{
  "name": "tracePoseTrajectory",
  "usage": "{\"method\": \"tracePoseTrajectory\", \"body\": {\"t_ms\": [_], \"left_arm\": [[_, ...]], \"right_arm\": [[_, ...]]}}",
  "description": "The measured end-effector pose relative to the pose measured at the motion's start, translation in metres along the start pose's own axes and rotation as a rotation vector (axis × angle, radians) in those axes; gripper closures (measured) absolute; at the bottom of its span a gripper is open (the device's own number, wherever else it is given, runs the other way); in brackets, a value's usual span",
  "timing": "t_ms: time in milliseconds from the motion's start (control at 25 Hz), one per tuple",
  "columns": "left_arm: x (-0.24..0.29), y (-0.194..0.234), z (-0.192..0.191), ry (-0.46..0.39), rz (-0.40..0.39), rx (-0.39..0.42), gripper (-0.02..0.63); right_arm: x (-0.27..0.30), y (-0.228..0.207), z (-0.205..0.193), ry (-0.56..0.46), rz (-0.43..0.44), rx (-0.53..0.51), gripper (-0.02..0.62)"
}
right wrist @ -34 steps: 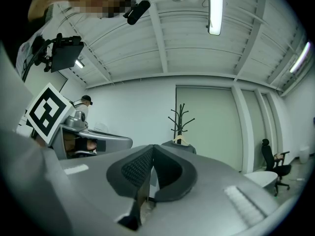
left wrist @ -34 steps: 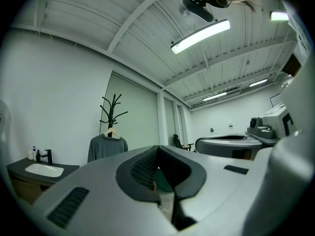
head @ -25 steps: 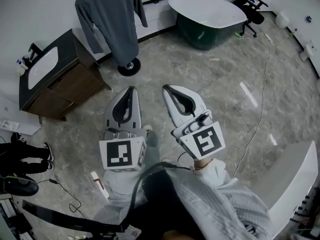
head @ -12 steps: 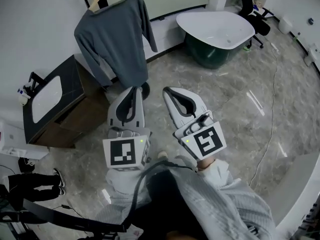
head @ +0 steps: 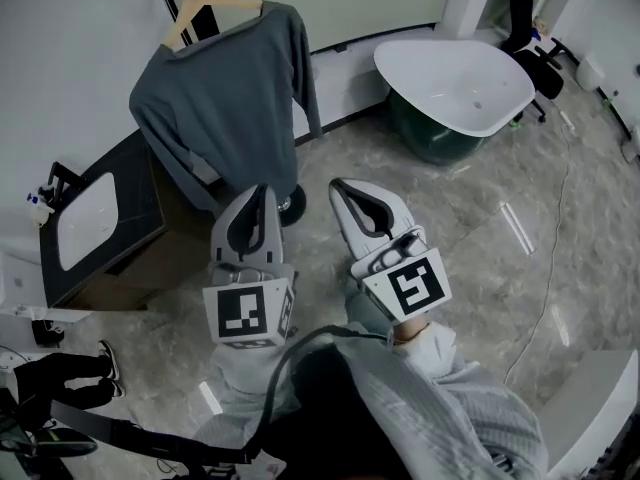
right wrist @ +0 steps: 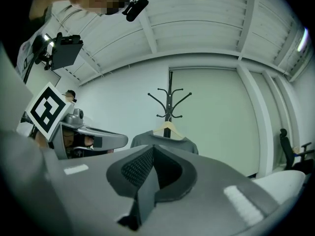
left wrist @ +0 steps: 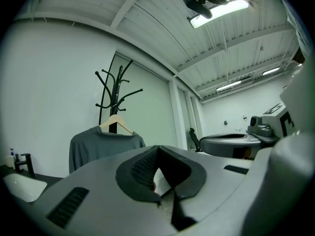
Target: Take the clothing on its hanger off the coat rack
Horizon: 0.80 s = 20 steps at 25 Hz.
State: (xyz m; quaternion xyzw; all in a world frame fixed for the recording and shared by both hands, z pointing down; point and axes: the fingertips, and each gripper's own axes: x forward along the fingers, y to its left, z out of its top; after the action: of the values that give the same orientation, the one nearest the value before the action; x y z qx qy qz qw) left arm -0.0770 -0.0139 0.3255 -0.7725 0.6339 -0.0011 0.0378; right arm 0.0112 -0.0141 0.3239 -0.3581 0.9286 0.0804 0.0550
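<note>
Both grippers are hovering shut and empty, short of the hung sweater.
A white bathtub (head: 455, 73) is sitting at right and a dark vanity (head: 100, 218) at left; between them the grey sweater (head: 225, 108) is hanging on a wooden hanger (left wrist: 114, 119) from the coat rack (right wrist: 169, 102) (black, curled hooks). The left gripper (head: 262, 190) and right gripper (head: 340, 183) are pointing toward it, touching nothing.

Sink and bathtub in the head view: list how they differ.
The sink is a small rectangular basin sunk into a dark cabinet top; the bathtub is a far larger oval, freestanding on the floor with a dark outer wall. Both are white inside.
</note>
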Motion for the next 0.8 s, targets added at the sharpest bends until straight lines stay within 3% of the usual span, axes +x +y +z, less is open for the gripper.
{"method": "tracePoseTrajectory", "body": {"t_ms": [440, 600, 800], "left_arm": [[0.192, 0.046, 0.025, -0.011, 0.283, 0.008, 0.601], [0.223, 0.064, 0.021, 0.016, 0.391, 0.010, 0.601], [0.233, 0.104, 0.003, 0.093, 0.507, 0.014, 0.601]], "right_arm": [[0.155, -0.168, -0.005, -0.015, 0.239, 0.016, 0.592], [0.203, -0.195, -0.012, -0.006, 0.351, 0.048, 0.592], [0.252, -0.198, -0.038, 0.010, 0.454, 0.097, 0.592]]}}
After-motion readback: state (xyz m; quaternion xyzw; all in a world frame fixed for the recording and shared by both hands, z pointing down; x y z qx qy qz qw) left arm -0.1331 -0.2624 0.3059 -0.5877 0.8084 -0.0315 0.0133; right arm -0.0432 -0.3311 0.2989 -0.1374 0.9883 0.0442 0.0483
